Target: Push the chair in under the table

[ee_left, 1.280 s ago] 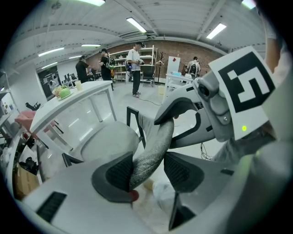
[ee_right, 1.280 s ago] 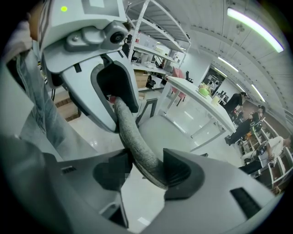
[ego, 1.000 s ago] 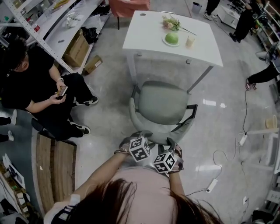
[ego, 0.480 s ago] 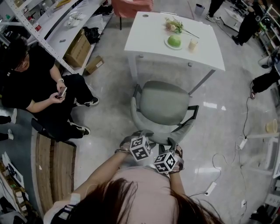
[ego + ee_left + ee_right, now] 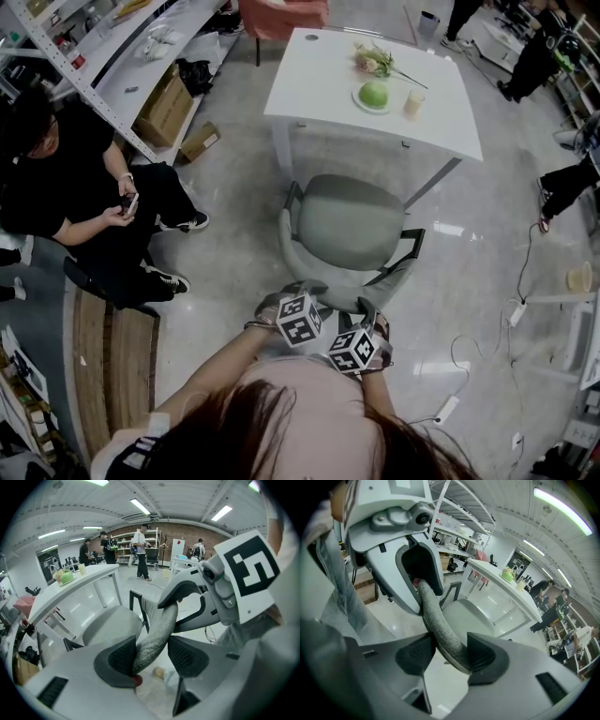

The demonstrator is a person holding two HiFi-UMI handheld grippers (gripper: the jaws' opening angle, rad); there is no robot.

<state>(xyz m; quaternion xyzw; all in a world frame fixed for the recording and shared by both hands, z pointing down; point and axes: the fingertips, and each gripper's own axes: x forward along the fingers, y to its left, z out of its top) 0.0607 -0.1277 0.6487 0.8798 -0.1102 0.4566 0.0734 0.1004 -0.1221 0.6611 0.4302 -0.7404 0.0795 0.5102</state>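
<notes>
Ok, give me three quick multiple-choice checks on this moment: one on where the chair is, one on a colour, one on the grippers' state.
1. Where is the chair's seat relative to the table? A fully under it; B out in front of it; C on top of it.
2. The round thing on the plate is: A green; B red; C blue.
3. The left gripper and right gripper are: A open and empty; B on a table leg; C each shut on the backrest.
Answers: B, the whole seat shows clear of the tabletop's near edge; A, it is plainly green; C, the backrest rim runs between both pairs of jaws.
</notes>
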